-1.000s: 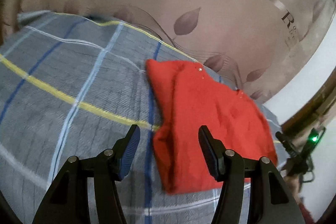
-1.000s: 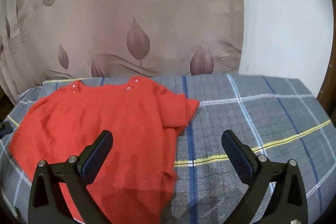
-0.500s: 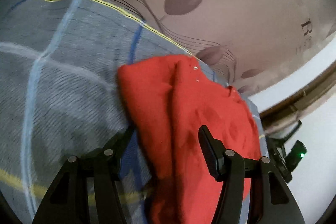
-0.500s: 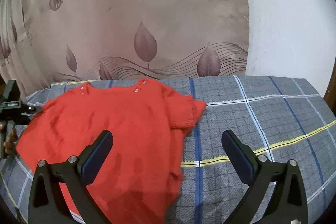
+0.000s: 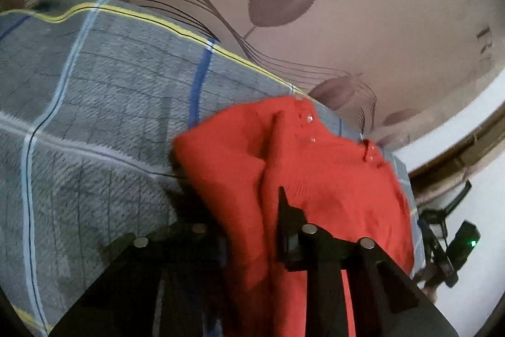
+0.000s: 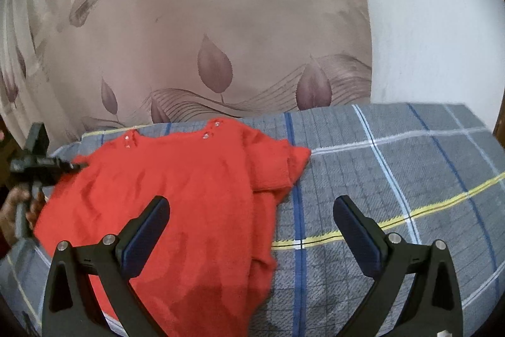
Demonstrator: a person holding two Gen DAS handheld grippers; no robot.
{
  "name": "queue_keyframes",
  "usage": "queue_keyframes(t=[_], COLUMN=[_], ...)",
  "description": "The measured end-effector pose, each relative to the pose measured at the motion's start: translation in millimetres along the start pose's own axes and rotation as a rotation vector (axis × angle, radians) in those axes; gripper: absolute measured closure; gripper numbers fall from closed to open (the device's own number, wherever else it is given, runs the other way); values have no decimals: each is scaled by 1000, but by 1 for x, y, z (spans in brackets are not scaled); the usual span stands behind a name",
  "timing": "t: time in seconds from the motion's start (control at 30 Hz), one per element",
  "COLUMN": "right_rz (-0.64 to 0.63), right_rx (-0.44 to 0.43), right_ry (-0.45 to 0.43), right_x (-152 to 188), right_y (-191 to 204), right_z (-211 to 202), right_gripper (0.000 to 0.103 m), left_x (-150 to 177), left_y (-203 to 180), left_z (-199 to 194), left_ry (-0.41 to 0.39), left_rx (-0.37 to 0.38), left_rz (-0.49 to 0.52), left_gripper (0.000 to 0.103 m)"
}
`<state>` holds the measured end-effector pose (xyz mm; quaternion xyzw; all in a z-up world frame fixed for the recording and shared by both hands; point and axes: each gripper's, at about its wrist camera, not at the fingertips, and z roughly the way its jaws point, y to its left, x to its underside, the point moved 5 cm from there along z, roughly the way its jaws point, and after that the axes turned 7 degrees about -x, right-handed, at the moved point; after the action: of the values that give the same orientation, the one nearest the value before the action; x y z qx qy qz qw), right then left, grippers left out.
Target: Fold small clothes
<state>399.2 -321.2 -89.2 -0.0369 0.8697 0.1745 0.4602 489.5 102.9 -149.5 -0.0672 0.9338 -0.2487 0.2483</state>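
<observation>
- My left gripper (image 5: 249,226) at the red top's (image 6: 189,195) left edge; cloth bunched between its fingers, but whether they pinch it I cannot tell
- My right gripper (image 6: 251,231) hovers spread, holding nothing, over the hem
- Top lies flat on the plaid sheet (image 6: 394,166), one sleeve (image 6: 277,166) tucked in
- I judge: side fold starting; next, left lifts the edge across

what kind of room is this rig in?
Likely a bedroom at home: a red sweater lies on a grey plaid bedsheet, with a leaf-print curtain hanging right behind the bed.
</observation>
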Motion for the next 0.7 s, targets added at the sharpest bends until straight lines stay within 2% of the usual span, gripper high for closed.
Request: queue_keyframes(t=[0.17, 0.23, 0.5, 0.7], right_rz=[190, 215, 137, 176], right_rx=[-98, -131, -137, -167], right_ry=[-24, -25, -6, -24], right_x=[3, 4, 5, 5], right_y=[-26, -29, -13, -19], right_z=[-4, -4, -1, -4], right_gripper=[0, 0, 0, 0], left_x=[0, -3, -8, -12], left_y=[-10, -14, -20, -26], left_z=[-1, 1, 0, -2], left_ry=[-40, -34, 9, 39], left_rx=[-46, -63, -132, -173], left_rz=[-19, -12, 30, 25], left_gripper=[85, 85, 85, 86])
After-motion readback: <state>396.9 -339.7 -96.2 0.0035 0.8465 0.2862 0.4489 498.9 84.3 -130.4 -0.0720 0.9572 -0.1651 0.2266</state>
